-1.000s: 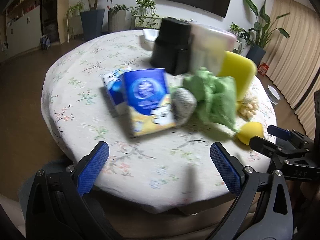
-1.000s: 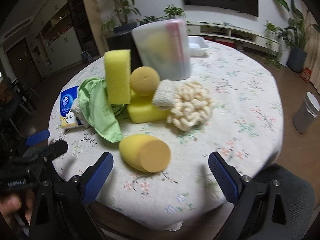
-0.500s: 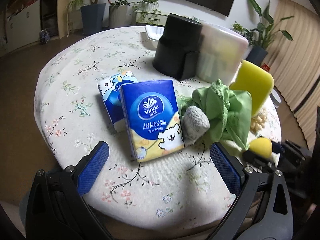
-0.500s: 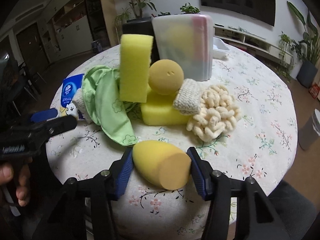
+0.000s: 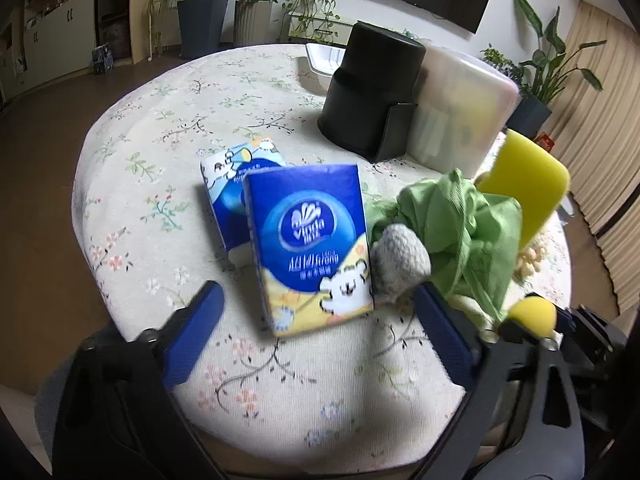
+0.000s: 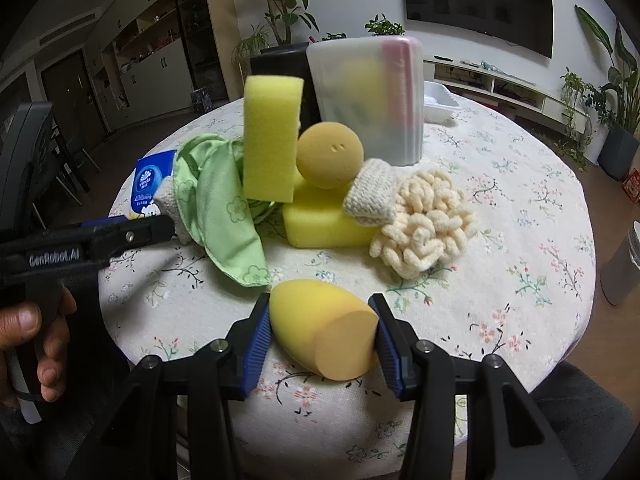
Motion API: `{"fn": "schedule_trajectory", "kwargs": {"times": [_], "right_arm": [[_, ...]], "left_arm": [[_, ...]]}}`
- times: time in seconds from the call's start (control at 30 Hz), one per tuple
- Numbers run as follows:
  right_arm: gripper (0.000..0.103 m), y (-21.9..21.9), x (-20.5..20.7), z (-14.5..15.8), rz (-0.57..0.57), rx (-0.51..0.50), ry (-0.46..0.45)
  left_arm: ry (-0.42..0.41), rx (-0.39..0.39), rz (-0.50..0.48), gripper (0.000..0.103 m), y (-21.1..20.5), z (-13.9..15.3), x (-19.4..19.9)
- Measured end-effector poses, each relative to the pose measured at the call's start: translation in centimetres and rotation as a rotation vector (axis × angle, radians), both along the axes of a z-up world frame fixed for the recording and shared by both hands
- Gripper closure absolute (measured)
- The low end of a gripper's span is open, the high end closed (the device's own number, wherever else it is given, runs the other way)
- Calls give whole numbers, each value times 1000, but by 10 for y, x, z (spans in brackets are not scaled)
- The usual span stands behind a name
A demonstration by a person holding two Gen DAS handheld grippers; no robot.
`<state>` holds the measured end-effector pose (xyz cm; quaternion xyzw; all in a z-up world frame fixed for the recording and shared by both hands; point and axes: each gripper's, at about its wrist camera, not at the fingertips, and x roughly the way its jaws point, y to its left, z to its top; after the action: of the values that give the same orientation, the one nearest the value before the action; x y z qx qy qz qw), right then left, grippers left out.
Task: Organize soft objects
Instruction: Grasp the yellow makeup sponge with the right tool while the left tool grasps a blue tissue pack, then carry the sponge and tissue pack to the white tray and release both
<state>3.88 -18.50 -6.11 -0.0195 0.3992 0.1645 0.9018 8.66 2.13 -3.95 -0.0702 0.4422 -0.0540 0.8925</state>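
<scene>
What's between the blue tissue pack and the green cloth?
In the left wrist view, a small grey knitted pouch sits between the tissue pack and the green cloth.

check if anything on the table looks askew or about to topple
The tall yellow sponge stands on end, tilted, propped against the round sponge and black container; it looks precarious. The green cloth lies crumpled. Nothing looks spilled or damaged.

"vinda" on the blue tissue pack (image 5: 310, 250); "genrobot.ai" on the left tongs (image 6: 132, 236).
</scene>
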Motion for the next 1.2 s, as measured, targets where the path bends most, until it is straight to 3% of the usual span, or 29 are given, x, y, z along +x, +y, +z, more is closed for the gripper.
{"fn": "schedule_trajectory", "kwargs": {"times": [0.1, 0.13, 0.5, 0.6, 1.0, 1.07, 1.13, 1.2], "right_arm": [[51, 0, 0, 0, 6, -8, -14], [51, 0, 0, -1, 8, -7, -16], [50, -3, 2, -1, 15, 17, -19], [50, -3, 2, -1, 15, 15, -20], [50, -2, 2, -2, 16, 9, -24], [50, -1, 2, -2, 16, 7, -24], [50, -2, 2, -2, 18, 9, -24], [50, -2, 2, -2, 19, 10, -23]], "left_arm": [[9, -44, 10, 35, 3, 2, 8], [7, -52, 17, 36, 4, 3, 8], [24, -108, 53, 37, 18, 0, -8], [14, -46, 61, 37, 15, 3, -7], [27, 16, 73, 32, 2, 1, 8], [22, 6, 75, 39, 2, 0, 7], [26, -20, 62, 71, 2, 0, 6], [51, -21, 61, 82, 1, -3, 6]]}}
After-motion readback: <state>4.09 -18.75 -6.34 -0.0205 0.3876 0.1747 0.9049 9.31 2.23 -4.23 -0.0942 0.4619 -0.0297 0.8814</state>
